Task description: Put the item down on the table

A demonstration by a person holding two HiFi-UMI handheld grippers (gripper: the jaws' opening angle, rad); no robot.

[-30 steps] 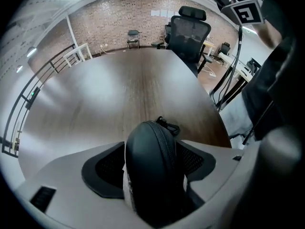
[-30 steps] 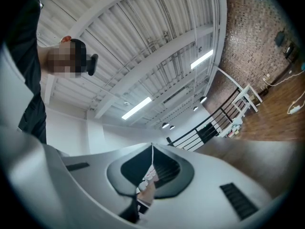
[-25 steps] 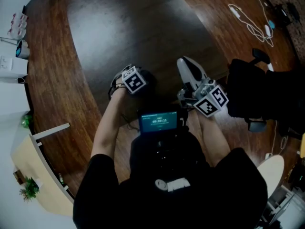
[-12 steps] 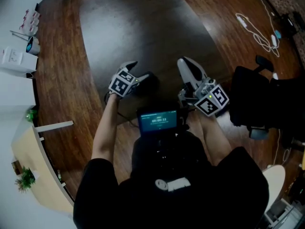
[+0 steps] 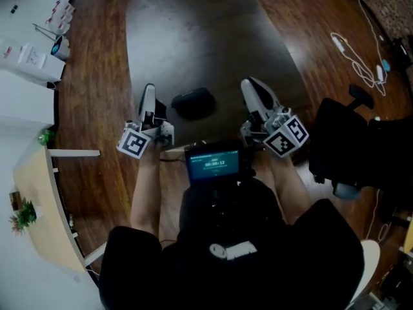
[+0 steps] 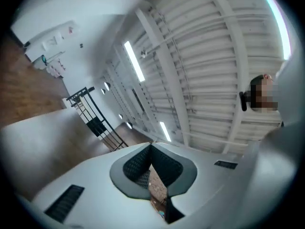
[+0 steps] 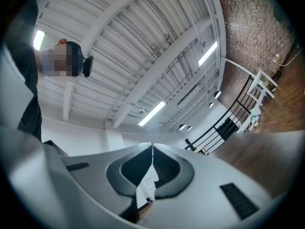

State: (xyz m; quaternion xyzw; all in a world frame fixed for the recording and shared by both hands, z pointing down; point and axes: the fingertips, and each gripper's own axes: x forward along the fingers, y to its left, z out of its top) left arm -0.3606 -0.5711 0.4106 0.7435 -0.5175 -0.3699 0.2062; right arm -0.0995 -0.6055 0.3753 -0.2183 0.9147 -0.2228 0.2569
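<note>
- left claw (image 5: 149,90): white shell; dark grey mesh-patterned pads (image 6: 138,163); left cube (image 5: 134,144) in black-and-white squares
- right claw (image 5: 250,84): white; right cube (image 5: 286,136) in the same black-and-white squares
- item (image 5: 193,103): plain black
- counter (image 5: 193,31): dark, near-black top
- floor (image 5: 90,89): reddish-brown wood planks
- screen (image 5: 214,163): teal

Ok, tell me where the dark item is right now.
In the head view the dark item lies on the dark table, between the left gripper and the right gripper.
</note>
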